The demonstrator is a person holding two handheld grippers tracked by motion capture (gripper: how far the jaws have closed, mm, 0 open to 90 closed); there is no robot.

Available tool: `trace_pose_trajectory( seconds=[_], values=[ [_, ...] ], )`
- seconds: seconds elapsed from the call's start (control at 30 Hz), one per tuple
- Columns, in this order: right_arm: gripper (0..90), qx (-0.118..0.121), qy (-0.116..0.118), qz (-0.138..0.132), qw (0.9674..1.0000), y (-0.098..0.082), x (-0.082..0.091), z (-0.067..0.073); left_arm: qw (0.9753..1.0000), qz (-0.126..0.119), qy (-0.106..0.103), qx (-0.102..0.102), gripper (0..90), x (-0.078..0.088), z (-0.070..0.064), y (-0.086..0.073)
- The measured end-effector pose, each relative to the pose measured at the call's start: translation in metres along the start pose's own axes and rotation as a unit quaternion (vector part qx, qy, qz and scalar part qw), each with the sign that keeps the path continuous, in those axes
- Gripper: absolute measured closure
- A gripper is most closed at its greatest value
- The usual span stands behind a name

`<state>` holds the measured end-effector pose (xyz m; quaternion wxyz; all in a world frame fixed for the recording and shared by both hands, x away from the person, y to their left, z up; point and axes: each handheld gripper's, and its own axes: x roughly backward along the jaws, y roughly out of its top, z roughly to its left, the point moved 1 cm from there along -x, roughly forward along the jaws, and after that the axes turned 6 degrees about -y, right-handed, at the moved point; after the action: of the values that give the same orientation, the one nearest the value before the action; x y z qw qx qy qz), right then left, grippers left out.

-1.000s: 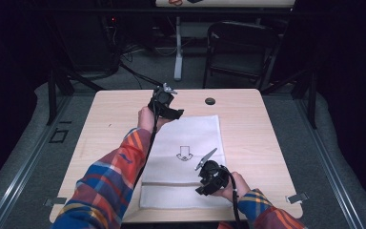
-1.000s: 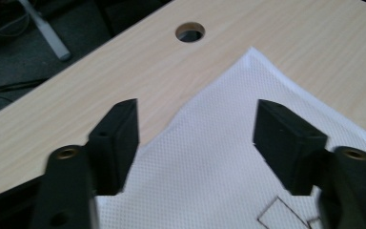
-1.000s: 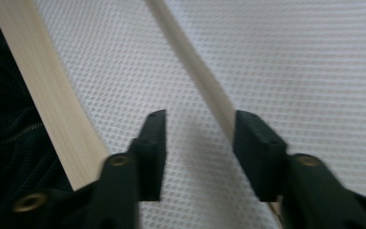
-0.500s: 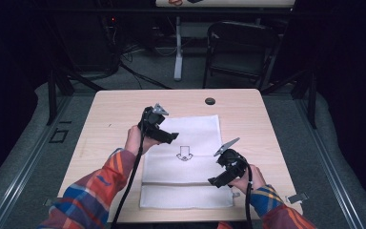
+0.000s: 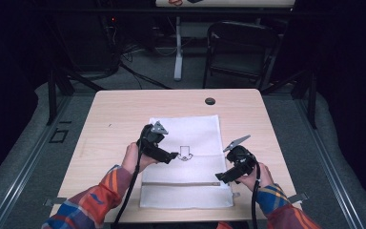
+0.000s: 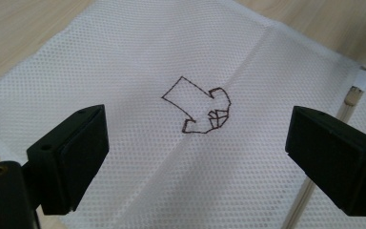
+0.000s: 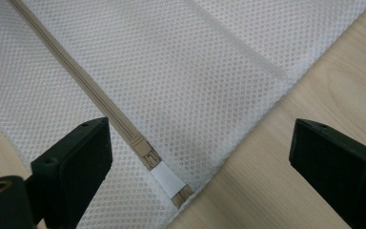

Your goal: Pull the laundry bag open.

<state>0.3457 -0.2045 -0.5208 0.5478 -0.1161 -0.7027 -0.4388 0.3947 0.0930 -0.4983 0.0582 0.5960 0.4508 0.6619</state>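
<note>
A white mesh bag [image 5: 193,131] lies flat on the wooden table [image 5: 119,114], with a dark stitched arrow mark [image 6: 198,107] at its middle. A beige zipper [image 7: 90,90] runs across its near part and ends at a white tab [image 7: 167,182] by the bag's right edge. My left gripper [image 5: 171,156] hovers over the bag just left of the mark; its jaws have just been opening and stand open, nothing between them [image 6: 195,157]. My right gripper [image 5: 221,179] hangs over the zipper's right end; its jaws have also just opened and stand wide and empty [image 7: 200,162].
A small black round cap [image 5: 210,101] sits in the table near its far edge. A dark chair [image 5: 240,52] and a white table leg [image 5: 178,52] stand beyond the table. Bare wood surrounds the bag on all sides.
The left hand has come back from the bag's far left corner to its middle and sunk a little. The right hand has shifted right to the zipper's end. Both grippers' jaws have widened.
</note>
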Motion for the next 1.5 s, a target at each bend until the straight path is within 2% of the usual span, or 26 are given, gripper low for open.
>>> trace_pose_trajectory(
  seconds=[0.2,0.27,0.43,0.5,0.63,0.7,0.77,0.8,0.87,0.93,0.97,1.0,1.03,1.13,1.2,1.23,1.27,1.3,1.33,1.37,1.4,1.43,1.5],
  values=[
    [14.3,-0.002,-0.007,-0.006,1.0000,-0.002,0.003,-0.004,1.0000,0.000,-0.006,-0.007,7.8,-0.006,-0.009,-0.003],
    [15.7,-0.009,-0.004,-0.011,0.9999,-0.002,0.002,-0.006,0.9998,0.000,-0.016,-0.011,8.2,-0.010,-0.012,-0.004],
    [24.9,-0.011,-0.016,-0.011,0.9998,-0.002,0.001,-0.009,0.9995,-0.002,-0.023,-0.019,11.1,-0.024,-0.020,-0.001],
    [27.5,-0.019,-0.009,-0.011,0.9997,-0.003,-0.001,-0.011,0.9992,-0.004,-0.033,-0.022,13.9,-0.030,-0.024,0.002],
    [39.1,-0.015,-0.013,-0.005,0.9998,-0.004,-0.003,-0.013,0.9980,0.001,-0.054,-0.033,16.1,-0.043,-0.035,0.005],
    [48.9,-0.017,-0.011,-0.006,0.9998,-0.005,-0.004,-0.013,0.9963,0.006,-0.074,-0.042,20.6,-0.050,-0.042,0.007],
    [61.0,-0.009,-0.006,-0.002,0.9999,-0.006,-0.003,-0.012,0.9950,0.016,-0.077,-0.062,23.8,-0.057,-0.053,0.008],
    [66.0,-0.006,0.001,-0.001,1.0000,-0.007,-0.003,-0.011,0.9936,0.018,-0.091,-0.065,26.8,-0.061,-0.058,0.009],
    [73.9,0.000,0.010,0.004,0.9999,-0.009,-0.002,-0.009,0.9915,0.026,-0.100,-0.080,30.9,-0.068,-0.067,0.010],
    [80.9,0.009,0.017,0.012,0.9997,-0.012,-0.001,-0.006,0.9882,0.024,-0.128,-0.079,36.5,-0.077,-0.074,0.009],
    [84.3,0.009,0.021,0.012,0.9997,-0.014,-0.002,-0.003,0.9877,0.026,-0.130,-0.082,39.0,-0.080,-0.077,0.008],
    [86.4,0.014,0.017,0.018,0.9996,-0.015,-0.002,-0.002,0.9849,0.025,-0.148,-0.086,41.6,-0.085,-0.081,0.008],
    [88.8,0.022,0.023,0.023,0.9992,-0.018,-0.004,0.000,0.9828,0.026,-0.160,-0.089,44.1,-0.090,-0.085,0.007],
    [90.0,0.025,0.025,0.039,0.9986,-0.021,-0.010,0.005,0.9799,0.038,-0.162,-0.110,52.1,-0.097,-0.095,0.008],
    [90.0,0.033,0.025,0.048,0.9980,-0.021,-0.014,0.006,0.9773,0.045,-0.172,-0.115,56.4,-0.102,-0.099,0.008],
    [90.0,0.034,0.032,0.051,0.9976,-0.021,-0.015,0.007,0.9775,0.046,-0.169,-0.118,58.4,-0.104,-0.100,0.008],
    [90.0,0.030,0.038,0.048,0.9977,-0.022,-0.018,0.008,0.9764,0.045,-0.176,-0.117,60.5,-0.106,-0.102,0.007],
    [90.0,0.034,0.036,0.056,0.9972,-0.023,-0.020,0.008,0.9748,0.055,-0.178,-0.122,63.0,-0.108,-0.103,0.007],
    [90.0,0.042,0.034,0.067,0.9963,-0.023,-0.021,0.009,0.9746,0.053,-0.179,-0.123,63.7,-0.111,-0.105,0.006],
    [90.0,0.030,0.044,0.056,0.9971,-0.024,-0.025,0.011,0.9746,0.065,-0.170,-0.130,65.4,-0.113,-0.106,0.006],
    [90.0,0.028,0.043,0.058,0.9970,-0.024,-0.027,0.011,0.9737,0.065,-0.177,-0.128,66.2,-0.116,-0.107,0.005],
    [90.0,0.024,0.044,0.061,0.9968,-0.024,-0.029,0.012,0.9747,0.072,-0.167,-0.131,66.8,-0.118,-0.108,0.005],
    [90.0,0.041,0.038,0.080,0.9952,-0.023,-0.030,0.010,0.9747,0.067,-0.173,-0.125,71.2,-0.123,-0.108,0.004]
  ],
)
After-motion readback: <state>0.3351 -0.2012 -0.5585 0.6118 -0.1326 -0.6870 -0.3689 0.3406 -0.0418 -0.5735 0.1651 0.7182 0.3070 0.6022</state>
